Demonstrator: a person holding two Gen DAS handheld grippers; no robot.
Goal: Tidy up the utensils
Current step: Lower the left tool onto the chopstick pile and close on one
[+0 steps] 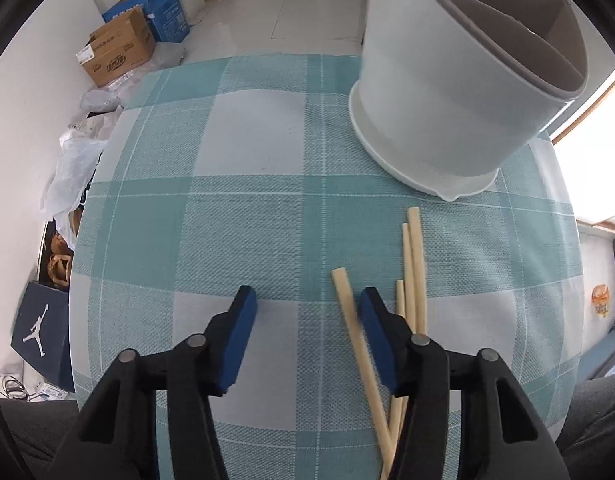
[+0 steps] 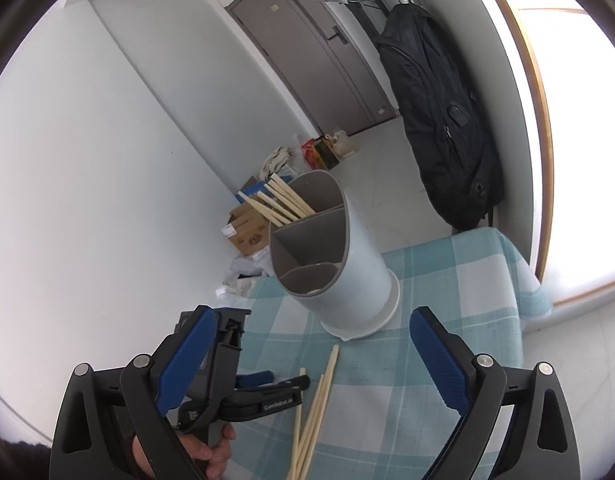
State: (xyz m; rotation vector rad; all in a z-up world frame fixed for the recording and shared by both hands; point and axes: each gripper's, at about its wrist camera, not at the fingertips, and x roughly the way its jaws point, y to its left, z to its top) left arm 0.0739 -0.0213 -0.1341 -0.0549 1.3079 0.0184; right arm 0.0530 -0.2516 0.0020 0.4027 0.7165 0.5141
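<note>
Several pale wooden chopsticks lie loose on the teal plaid tablecloth, in front of a white utensil holder with a grey divided insert. My left gripper points steeply down at the cloth, jaws partly apart. One chopstick lies between them beside the right pad; the left pad is well clear of it. The other sticks run under and past the right finger. In the right wrist view my right gripper hangs wide open and empty above the loose chopsticks, facing the holder. Several chopsticks stand in its far compartment.
A hand holds the left gripper low at the table's left. Cardboard boxes and plastic bags crowd the floor beyond the table's far-left edge. A black backpack hangs by the wall behind the table.
</note>
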